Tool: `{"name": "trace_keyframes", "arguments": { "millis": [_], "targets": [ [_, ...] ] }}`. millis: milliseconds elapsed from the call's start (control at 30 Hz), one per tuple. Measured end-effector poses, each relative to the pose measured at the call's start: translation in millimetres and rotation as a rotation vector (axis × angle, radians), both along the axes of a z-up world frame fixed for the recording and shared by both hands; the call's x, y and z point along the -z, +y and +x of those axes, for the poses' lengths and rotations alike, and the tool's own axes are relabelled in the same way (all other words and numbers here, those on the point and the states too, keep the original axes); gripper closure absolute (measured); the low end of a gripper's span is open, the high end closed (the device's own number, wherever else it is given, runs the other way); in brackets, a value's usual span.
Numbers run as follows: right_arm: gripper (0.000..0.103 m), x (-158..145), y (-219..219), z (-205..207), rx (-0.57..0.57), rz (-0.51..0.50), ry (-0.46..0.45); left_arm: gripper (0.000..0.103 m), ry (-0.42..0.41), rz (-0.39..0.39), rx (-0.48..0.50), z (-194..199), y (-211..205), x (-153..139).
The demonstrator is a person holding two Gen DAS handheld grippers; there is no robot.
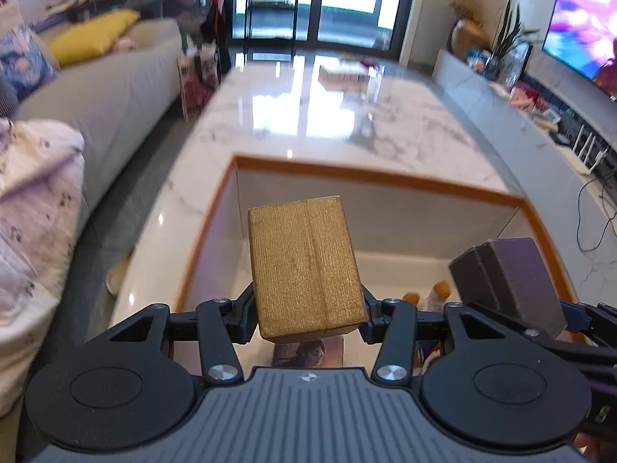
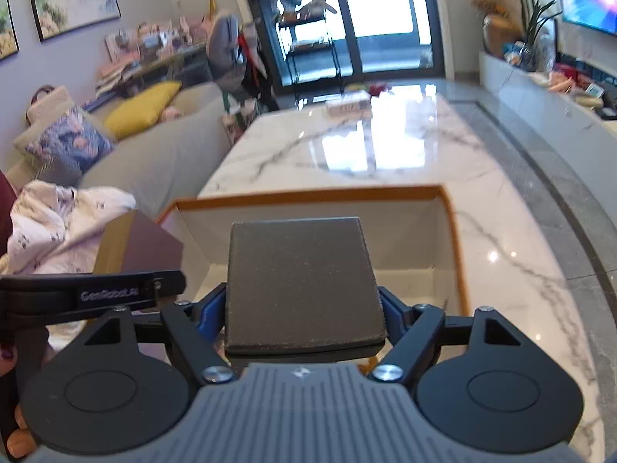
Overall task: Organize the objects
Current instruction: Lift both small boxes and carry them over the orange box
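while both hover over the orange-rimmed box on the marble table, the left gripper pinches a gold box and the right gripper pinches a dark grey box; small items lie inside, too blurred to tell.

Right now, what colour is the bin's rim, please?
Orange, on the bin; clearest in the left wrist view.

A big shiny white marble table holds everything. An open box with an orange rim sits on the near part of it. Far away, at the other end, lies a small flat box, too blurry to tell more.
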State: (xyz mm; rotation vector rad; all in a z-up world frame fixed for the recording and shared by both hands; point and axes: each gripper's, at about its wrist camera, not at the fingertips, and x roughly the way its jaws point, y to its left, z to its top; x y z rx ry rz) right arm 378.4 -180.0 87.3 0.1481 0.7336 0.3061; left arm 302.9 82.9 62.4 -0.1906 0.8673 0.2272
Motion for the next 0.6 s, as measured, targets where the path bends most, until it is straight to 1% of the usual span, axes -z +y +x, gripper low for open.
{"name": "trace_keyframes", "arguments": {
  "millis": [100, 200, 267, 367, 467, 600],
  "targets": [
    [0.024, 16.1, 4.8, 4.4, -0.008, -0.019, 0.044, 0.046, 0.054, 0.006, -0.003, 5.1, -1.1, 16.5],
    [0.024, 26.8, 6.8, 7.7, -0.004, -0.056, 0.061, 0.047, 0.095, 0.011, -0.009, 7.1, 0.6, 27.7],
    [0.024, 30.3, 6.6, 8.7, -0.011, -0.059, 0.077, 0.051, 0.085, -0.011, -0.015, 4.5, 3.8, 23.6],
    [0.024, 32.3, 10.9, 8.4, -0.021, -0.098, 0.102, 0.051, 0.123, -0.010, -0.020, 4.1, 5.6, 26.2],
    [0.024, 38.5, 14.2, 8.0, -0.011, -0.141, 0.125, 0.051, 0.141, -0.001, -0.014, 1.3, 3.0, 24.6],
    [0.024, 39.1, 11.0, 7.6, 0.002, -0.131, 0.159, 0.051, 0.191, -0.003, -0.014, 2.3, 1.1, 28.3]
  ]
}}
